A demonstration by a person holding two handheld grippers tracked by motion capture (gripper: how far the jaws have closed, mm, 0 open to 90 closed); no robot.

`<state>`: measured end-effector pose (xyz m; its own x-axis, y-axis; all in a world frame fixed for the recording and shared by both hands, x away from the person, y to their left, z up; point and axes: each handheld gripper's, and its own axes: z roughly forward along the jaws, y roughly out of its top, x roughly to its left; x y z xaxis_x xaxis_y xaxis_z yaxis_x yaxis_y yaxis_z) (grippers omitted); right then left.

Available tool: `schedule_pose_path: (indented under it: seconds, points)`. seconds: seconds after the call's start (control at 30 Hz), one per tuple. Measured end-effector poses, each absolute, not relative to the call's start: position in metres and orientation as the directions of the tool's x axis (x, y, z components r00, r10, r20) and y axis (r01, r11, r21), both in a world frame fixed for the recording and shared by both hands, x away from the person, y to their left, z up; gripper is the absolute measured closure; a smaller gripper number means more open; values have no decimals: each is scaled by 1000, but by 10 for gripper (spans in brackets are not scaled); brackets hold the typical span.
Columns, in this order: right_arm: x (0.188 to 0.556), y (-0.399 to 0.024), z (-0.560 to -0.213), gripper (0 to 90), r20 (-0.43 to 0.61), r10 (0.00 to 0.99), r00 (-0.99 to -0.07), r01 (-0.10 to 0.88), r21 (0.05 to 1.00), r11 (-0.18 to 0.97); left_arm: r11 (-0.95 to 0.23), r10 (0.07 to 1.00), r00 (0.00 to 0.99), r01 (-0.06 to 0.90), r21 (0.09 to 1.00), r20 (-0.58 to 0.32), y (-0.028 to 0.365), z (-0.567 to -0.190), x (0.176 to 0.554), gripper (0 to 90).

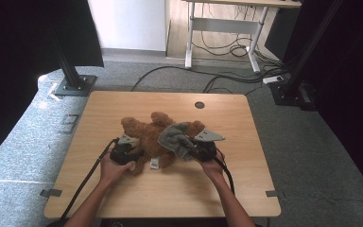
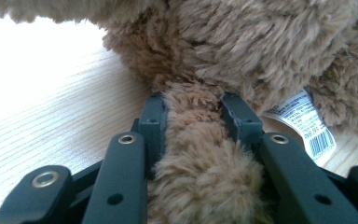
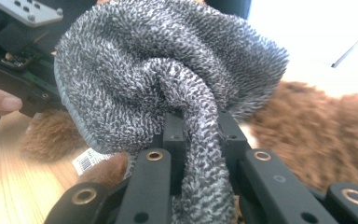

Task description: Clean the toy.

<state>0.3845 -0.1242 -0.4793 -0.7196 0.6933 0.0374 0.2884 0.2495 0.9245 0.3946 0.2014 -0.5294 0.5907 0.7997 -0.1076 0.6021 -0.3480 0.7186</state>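
Since both things in hand are soft and pile-covered, they can be expected to be light, limp and easily squashed, with nothing fragile about them. The teddy bear (image 1: 151,137) lies flat near the middle of the table (image 1: 123,101), and one of its limbs is pinched between the jaws of the left gripper (image 1: 134,147), whose pads are seen in the left gripper view pressed into the fur from both sides. The grey cloth (image 1: 176,137) is bunched up and draped over the bear toward three o'clock of its body; a gathered fold of it is clamped in the right gripper (image 1: 192,150), as is shown plainly in the right gripper view, where the terry loops bulge above the jaws.

A limb or a gathered fold is judged the best place to be taken hold of, since the plush compresses and is unlikely to slip; a grip on loose pile alone might be pulled free. The cloth will sag and trail when lifted, so some drag across the fur is to be expected.

Counted: one teddy bear, one grey cloth, one sewn-in label (image 1: 154,164) with a barcode at six o'clock of the bear, two grippers and one table.
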Motion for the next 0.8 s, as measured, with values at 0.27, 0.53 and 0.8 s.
schedule_pose_path:
  seconds: [0.27, 0.53, 0.8]
  points:
    - [382, -156, -482, 784, 69, 740, -669, 315, 928, 199, -348, 800, 590, 603, 718, -107, 201, -529, 395, 645]
    - [386, -181, -494, 785, 116, 777, -619, 357, 922, 147, -350, 801, 591, 597, 722, -100, 201, -529, 394, 642]
    - [386, -179, -494, 784, 100, 774, -626, 343, 926, 158, -352, 793, 602, 581, 734, -95, 204, -519, 388, 620]
